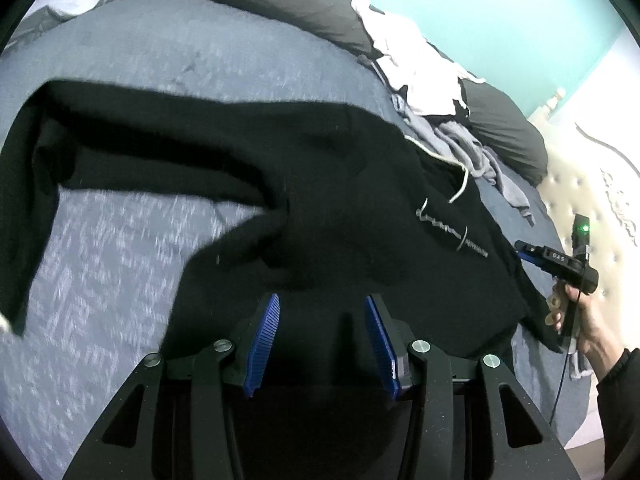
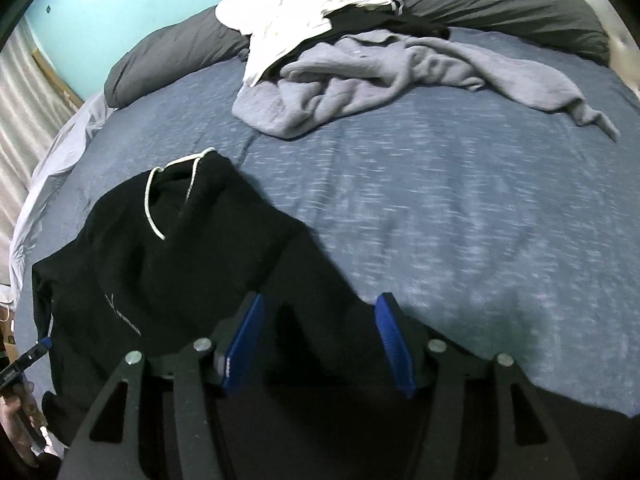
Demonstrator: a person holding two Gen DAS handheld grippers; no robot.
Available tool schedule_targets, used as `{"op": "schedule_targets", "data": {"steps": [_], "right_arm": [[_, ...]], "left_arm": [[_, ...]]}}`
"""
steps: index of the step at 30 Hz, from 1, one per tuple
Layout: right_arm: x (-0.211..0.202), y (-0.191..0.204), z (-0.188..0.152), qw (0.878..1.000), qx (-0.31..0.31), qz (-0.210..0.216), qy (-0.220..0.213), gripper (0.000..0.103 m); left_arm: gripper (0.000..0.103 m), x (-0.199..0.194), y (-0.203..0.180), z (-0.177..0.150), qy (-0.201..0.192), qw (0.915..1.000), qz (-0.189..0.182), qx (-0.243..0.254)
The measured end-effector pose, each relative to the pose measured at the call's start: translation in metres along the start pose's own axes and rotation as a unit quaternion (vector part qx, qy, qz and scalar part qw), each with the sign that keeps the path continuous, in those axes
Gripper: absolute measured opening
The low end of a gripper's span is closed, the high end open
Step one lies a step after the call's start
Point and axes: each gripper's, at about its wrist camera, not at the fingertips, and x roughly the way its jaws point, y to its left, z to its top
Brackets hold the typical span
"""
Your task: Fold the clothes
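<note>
We saw the black hoodie (image 1: 320, 184) spread on the blue bedspread (image 1: 132, 52), with the left gripper (image 1: 322, 300) and the right gripper (image 2: 320, 300) both spread above it, pinching nothing. Only the left wrist view showed its long sleeve (image 1: 36, 184); only the right showed the whole grey sweatshirt (image 2: 384, 76) beyond.

Light dim, cool, even; no hard shadows. Both views strongly bent by fisheye, dark vignette at corners. Motion blur streaks blue bedspread (image 2: 440, 208). Black hoodie (image 1: 320, 184) almost without detail, folds lost. Small green LED glows on right gripper (image 1: 520, 249).
</note>
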Motion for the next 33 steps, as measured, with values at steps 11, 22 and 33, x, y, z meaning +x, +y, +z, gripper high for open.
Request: {"op": "schedule_targets", "data": {"steps": [11,22,33], "right_arm": [[0.027,0.022,0.029,0.999,-0.032,0.012,0.016,0.061],[0.051,0.028,0.042,0.999,-0.019,0.012,0.036,0.063],[0.075,0.036,0.051,0.998,-0.03,0.011,0.049,0.063]], "left_arm": [[0.066,0.042,-0.025,0.086,0.021,0.9975,0.009,0.067],[0.068,0.134,-0.034,0.182,0.077,0.9901,0.026,0.114],[0.068,0.173,-0.029,0.201,0.114,0.983,0.008,0.144]]}}
